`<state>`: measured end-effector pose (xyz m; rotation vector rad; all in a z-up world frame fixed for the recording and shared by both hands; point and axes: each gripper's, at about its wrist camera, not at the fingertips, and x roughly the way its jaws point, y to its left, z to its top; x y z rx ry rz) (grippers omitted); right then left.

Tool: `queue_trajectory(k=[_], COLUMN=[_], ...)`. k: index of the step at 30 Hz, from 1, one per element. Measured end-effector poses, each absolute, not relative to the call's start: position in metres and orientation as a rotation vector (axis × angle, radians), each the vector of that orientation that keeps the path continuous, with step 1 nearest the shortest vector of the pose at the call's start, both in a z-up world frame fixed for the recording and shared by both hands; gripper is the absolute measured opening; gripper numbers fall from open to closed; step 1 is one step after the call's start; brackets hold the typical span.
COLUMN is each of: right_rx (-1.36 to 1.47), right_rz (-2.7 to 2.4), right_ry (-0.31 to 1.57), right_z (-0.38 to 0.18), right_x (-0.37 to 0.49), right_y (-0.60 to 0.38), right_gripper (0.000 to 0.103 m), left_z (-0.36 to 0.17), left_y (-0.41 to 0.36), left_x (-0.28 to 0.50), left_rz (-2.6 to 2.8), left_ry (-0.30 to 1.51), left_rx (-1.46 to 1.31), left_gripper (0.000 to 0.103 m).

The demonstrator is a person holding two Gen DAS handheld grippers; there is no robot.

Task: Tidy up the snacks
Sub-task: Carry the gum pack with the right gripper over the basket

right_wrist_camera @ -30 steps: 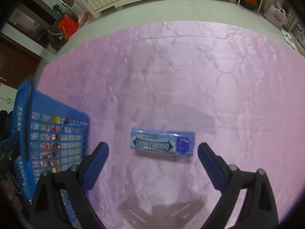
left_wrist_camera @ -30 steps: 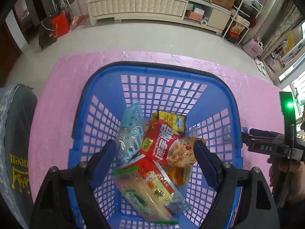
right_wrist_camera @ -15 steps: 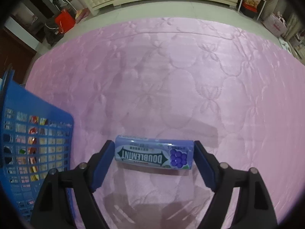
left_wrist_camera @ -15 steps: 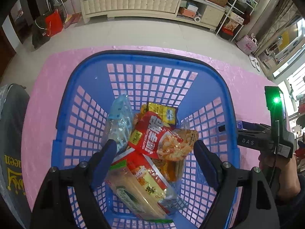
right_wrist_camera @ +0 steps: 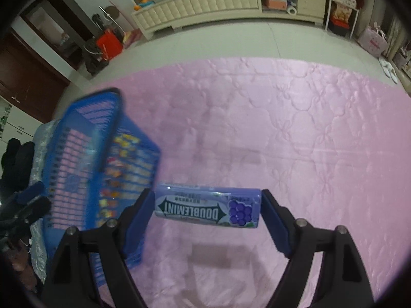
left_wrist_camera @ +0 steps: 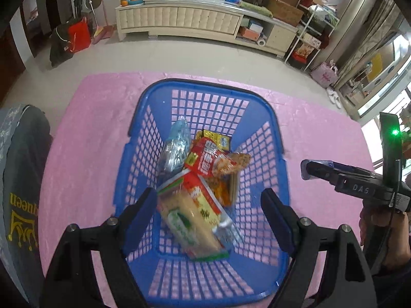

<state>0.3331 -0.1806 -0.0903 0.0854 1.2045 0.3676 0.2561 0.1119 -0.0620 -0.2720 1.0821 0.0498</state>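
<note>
A: What was the right gripper [right_wrist_camera: 208, 209] doing?

B: Its blue-padded fingers [right_wrist_camera: 137, 214] were clamped on the two short ends of a purple rectangular Doublemint gum pack [right_wrist_camera: 208, 206] with a grape picture. The pack lay crosswise between the pads, lifted clear of the pink quilted satin cloth [right_wrist_camera: 295, 133], with its own shadow on the cloth at about six o'clock from it.

A: And the left gripper [left_wrist_camera: 209, 209]?

B: Its jaws stood wide with nothing between the pads. It hung above the blue plastic lattice basket [left_wrist_camera: 257, 105], pointing down into it.

A: What was in the basket?

B: A heap of snacks. A clear crinkled plastic bag [left_wrist_camera: 176, 145] lay toward eleven o'clock of the heap, a red packet with a noodle picture [left_wrist_camera: 210, 157] in the middle, a yellow packet [left_wrist_camera: 214, 137] peeking out at twelve behind it, and a long pale packet with red and green print [left_wrist_camera: 191, 217] at six o'clock. Under the red one sat some orange packets I couldn't make out.

A: Where was the basket relative to the gum?

B: In the right wrist view the basket [right_wrist_camera: 84, 159] was at nine o'clock from the pack, blurred and just beside the left-hand finger. In the left wrist view the right gripper [left_wrist_camera: 318, 170] showed at three o'clock of the basket, outside its rim, held by a person's hand [left_wrist_camera: 380, 220].

A: Anything else nearby?

B: A grey garment with a gold crown print [left_wrist_camera: 19, 200] at nine o'clock of the left view.
</note>
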Motion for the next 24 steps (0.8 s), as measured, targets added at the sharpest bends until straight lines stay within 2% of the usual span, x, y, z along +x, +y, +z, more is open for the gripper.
queue_trajectory(k=[12,24], right_rx=[0.046,-0.064], right_rz=[0.519,0.626], right_ry=[1.08,1.112], right_z=[-0.023,-0.035], right_x=[0.275,0.245], right_y=[-0.12,-0.051], right_gripper=[0.085,0.085], left_z=[-0.024,-0.035], left_y=[0.126,0.159], left_x=[0.2,0.172], left_rz=[0.073,0.156], left_ry=[1.009,1.008], left_rx=[-0.286,-0.256], left_gripper=[0.081,0.081])
